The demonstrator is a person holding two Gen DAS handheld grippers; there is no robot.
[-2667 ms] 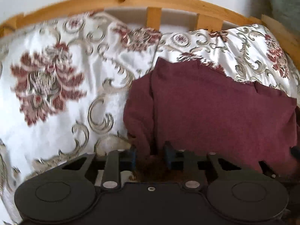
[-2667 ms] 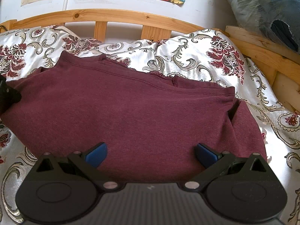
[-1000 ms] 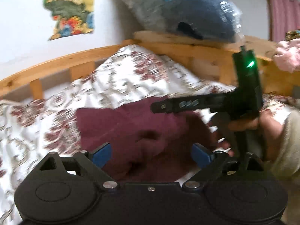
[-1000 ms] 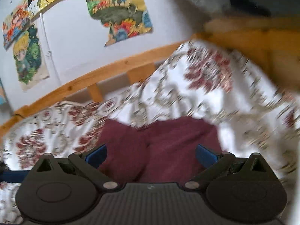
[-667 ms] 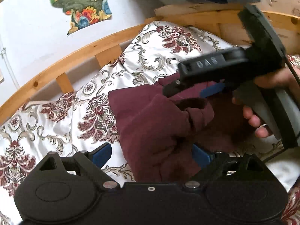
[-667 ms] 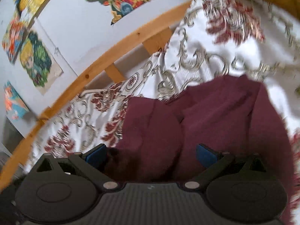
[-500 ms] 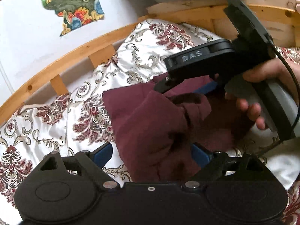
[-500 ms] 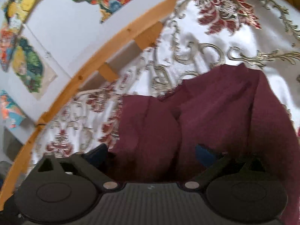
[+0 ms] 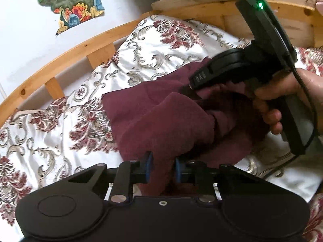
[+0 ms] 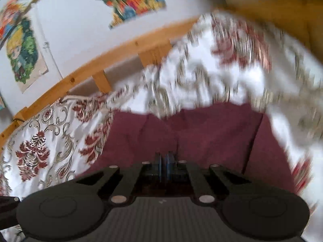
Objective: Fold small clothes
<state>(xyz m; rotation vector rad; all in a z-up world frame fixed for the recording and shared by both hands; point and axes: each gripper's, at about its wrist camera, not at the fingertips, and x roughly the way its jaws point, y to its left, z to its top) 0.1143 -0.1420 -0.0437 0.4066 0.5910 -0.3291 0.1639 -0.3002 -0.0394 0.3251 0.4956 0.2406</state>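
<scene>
A floral bedspread (image 9: 60,125), white with maroon and grey scrollwork, covered the bed and filled most of both views. A wooden bed rail (image 9: 66,60) curved behind it from nine o'clock up toward one o'clock, against a white wall carrying a colourful picture (image 9: 70,2) at eleven o'clock.

The maroon garment (image 9: 161,121) lay bunched on the bedspread at the centre of the left wrist view, reaching from the middle down to six o'clock and out toward three o'clock.

The left gripper (image 9: 161,167) sat at six o'clock with its jaws closing; a thick fold of the maroon garment stood between the blue pads, which appeared to press against it on both sides.

The right gripper (image 10: 164,161), seen in its own blurred view at six o'clock, had its blue pads brought together, with the garment's near edge apparently pinched between them. From the left wrist view it reached in at two o'clock over the cloth, held by a hand (image 9: 282,98) at three o'clock.
</scene>
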